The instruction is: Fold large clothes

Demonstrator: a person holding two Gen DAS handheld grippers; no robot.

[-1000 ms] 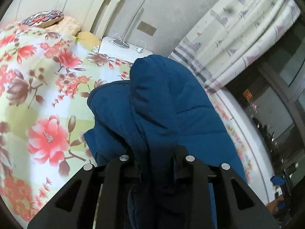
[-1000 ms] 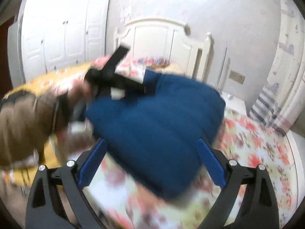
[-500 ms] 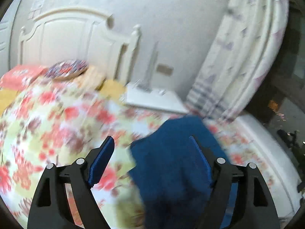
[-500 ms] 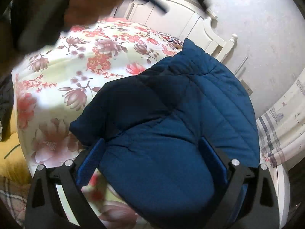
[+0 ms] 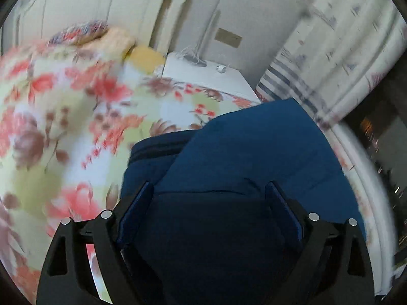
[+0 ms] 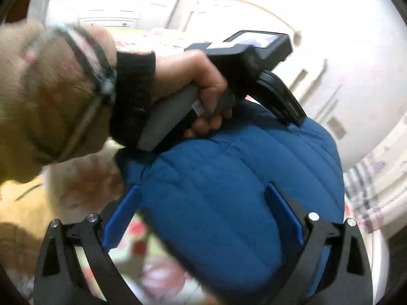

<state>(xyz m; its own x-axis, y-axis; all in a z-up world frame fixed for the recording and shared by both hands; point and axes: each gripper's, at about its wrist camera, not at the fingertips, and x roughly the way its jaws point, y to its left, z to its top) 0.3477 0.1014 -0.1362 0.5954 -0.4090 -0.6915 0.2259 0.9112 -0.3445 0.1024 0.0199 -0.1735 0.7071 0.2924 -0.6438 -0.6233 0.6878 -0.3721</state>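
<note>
Jacket [image 5: 254,152] sits doubled over on bedspread [image 5: 63,127]. Left gripper [image 5: 211,218] has just been opening, jaws wide over jacket, gripping nothing; right gripper [image 6: 203,218] spread too. Further folds probably remain.

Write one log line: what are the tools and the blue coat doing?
left tool: open, just let go | right tool: open | coat: folded on bed

No readable text, labels, brands or numbers anywhere; views partly blurred

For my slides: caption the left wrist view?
Open left gripper above a folded blue padded jacket on a floral bedspread.
</note>
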